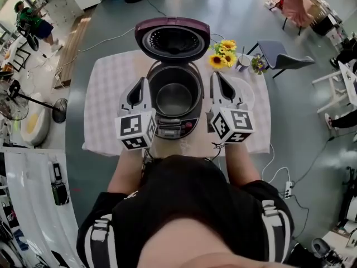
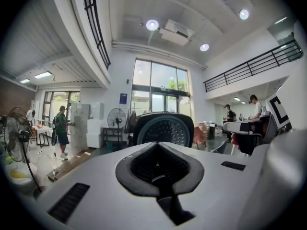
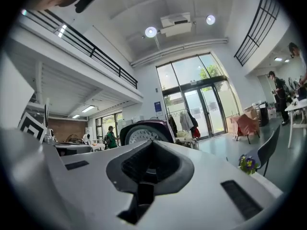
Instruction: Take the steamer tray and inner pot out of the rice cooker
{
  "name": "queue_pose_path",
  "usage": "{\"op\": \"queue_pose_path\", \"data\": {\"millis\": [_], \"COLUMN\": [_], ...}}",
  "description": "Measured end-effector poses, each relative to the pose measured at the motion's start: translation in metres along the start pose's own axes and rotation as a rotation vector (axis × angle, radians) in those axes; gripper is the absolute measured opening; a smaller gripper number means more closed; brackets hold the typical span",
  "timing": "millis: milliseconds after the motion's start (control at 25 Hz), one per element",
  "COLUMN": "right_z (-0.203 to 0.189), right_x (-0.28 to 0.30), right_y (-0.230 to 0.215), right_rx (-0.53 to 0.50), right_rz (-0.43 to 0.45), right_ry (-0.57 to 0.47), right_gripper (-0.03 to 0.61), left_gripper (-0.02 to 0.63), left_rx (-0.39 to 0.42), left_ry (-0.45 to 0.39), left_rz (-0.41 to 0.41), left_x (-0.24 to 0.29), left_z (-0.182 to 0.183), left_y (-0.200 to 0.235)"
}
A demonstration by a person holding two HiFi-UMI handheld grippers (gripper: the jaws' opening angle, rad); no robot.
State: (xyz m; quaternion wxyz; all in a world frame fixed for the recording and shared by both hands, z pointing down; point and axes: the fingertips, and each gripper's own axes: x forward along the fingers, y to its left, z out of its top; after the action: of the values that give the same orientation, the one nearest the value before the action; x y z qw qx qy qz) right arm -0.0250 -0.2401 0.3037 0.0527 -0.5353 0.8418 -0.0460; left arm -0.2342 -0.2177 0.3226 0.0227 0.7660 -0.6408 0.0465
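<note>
The rice cooker (image 1: pixel 174 102) stands open on the checked cloth, its dark lid (image 1: pixel 173 38) tipped up at the back. The metal inner pot (image 1: pixel 174 97) sits in the body and looks empty. My left gripper (image 1: pixel 143 81) hangs shut and empty by the cooker's left side. My right gripper (image 1: pixel 214 75) hangs shut and empty by its right side. Neither touches the cooker. The left gripper view shows the shut left gripper (image 2: pixel 157 144) with the lid (image 2: pixel 163 128) beyond. The right gripper view shows the shut right gripper (image 3: pixel 150 143) and the lid (image 3: pixel 144 132). A pale round thing (image 1: pixel 247 92) lies under the right gripper; I cannot tell what it is.
Sunflowers (image 1: pixel 222 53), a cup (image 1: pixel 242 63) and small purple flowers (image 1: pixel 258 65) stand at the table's back right. A grey chair (image 1: pixel 281 57) is behind them. A cable (image 1: pixel 273 172) trails to a power strip on the floor at the right. People stand far off.
</note>
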Motion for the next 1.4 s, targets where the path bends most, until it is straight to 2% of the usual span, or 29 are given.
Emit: {"op": "queue_pose_path", "data": {"millis": [120,360,480,600,640,680,720,760,800,1000,1160,1240,1320,1400], "right_z": [-0.003,-0.013,-0.02,-0.022,-0.021,-0.02,-0.019,-0.018,-0.017,-0.019,-0.025,-0.03,-0.039,-0.05], "right_x": [0.016,0.028,0.028,0.026,0.026,0.026,0.026,0.027,0.027,0.028,0.03,0.031,0.032,0.032], "right_y": [0.017,0.037,0.035,0.034,0.035,0.037,0.038,0.038,0.038,0.034,0.033,0.033,0.031,0.026], "right_rx": [0.037,0.017,0.001,0.03,0.06,0.096,0.132,0.161,0.181,0.207,0.219,0.246,0.337,0.469], "right_rz": [0.001,0.009,0.006,0.033,0.059,0.088,0.11,0.124,0.129,0.129,0.146,0.171,0.211,0.246], "right_ry": [0.002,0.026,0.04,0.031,0.022,0.014,0.006,0.0,-0.003,-0.003,0.013,0.036,0.076,0.126], "right_gripper": [-0.002,-0.001,0.0,0.0,0.064,0.137,0.175,0.201,0.225,0.258,0.286,0.296,0.296,0.296], "left_gripper": [0.005,0.005,0.005,0.006,0.007,0.032,0.117,0.236,0.274,0.285,0.285,0.281,0.241,0.232], "left_rx": [0.01,0.022,0.002,-0.044,-0.064,-0.082,-0.096,-0.103,-0.106,-0.143,-0.269,-0.377,-0.5,-0.616], "left_ry": [0.008,0.021,0.022,0.027,0.028,0.027,0.024,0.019,0.015,0.021,0.033,0.079,0.141,0.175], "left_rz": [0.004,0.027,0.044,0.016,-0.005,-0.028,-0.051,-0.072,-0.087,-0.108,-0.134,-0.212,-0.306,-0.361], "left_x": [0.0,-0.004,-0.006,-0.006,-0.006,-0.004,-0.003,-0.001,0.001,0.004,0.004,0.005,0.005,0.005], "left_z": [-0.002,-0.011,-0.017,-0.02,-0.02,-0.018,-0.015,-0.012,-0.01,-0.011,-0.017,-0.024,-0.033,-0.04], "left_y": [0.028,0.062,0.075,0.08,0.08,0.08,0.079,0.078,0.077,0.077,0.084,0.082,0.078,0.077]}}
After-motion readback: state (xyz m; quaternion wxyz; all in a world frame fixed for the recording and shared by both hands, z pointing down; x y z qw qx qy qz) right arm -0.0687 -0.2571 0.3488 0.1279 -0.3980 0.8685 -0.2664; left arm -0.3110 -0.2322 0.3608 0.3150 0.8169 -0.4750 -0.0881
